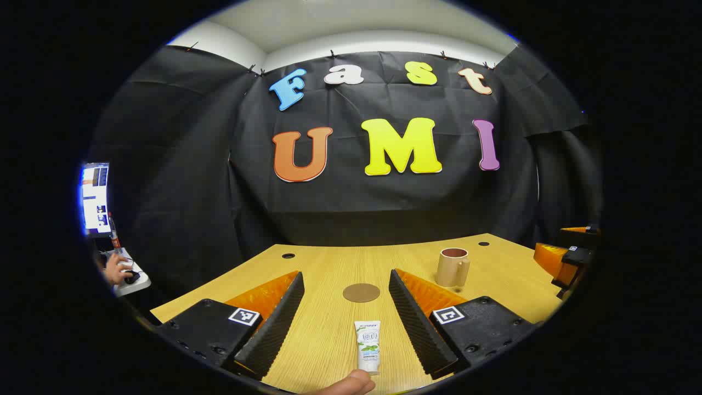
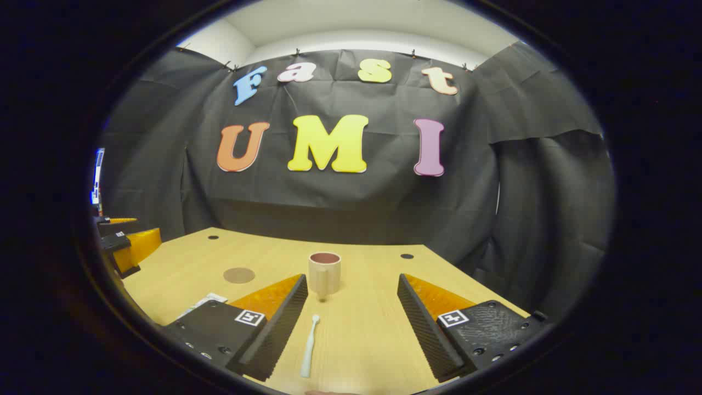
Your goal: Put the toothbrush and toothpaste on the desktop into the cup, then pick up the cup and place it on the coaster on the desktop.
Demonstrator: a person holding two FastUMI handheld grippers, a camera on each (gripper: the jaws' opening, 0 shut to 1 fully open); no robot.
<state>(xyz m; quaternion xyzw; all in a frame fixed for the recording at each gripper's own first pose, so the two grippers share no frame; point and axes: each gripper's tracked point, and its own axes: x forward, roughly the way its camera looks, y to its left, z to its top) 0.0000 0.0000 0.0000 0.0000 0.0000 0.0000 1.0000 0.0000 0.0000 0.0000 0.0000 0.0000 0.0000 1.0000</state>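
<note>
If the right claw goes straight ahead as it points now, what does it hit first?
Probably the toothbrush, lying on the table between the open right claw fingers. Beyond it stands the cup, roughly in the same line, though depth is hard to judge.

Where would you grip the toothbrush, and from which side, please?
Probably mid-handle, from above. The toothbrush lies flat on the desk, running lengthwise between the open right gripper's fingers, so they could close across its thin handle.
</note>
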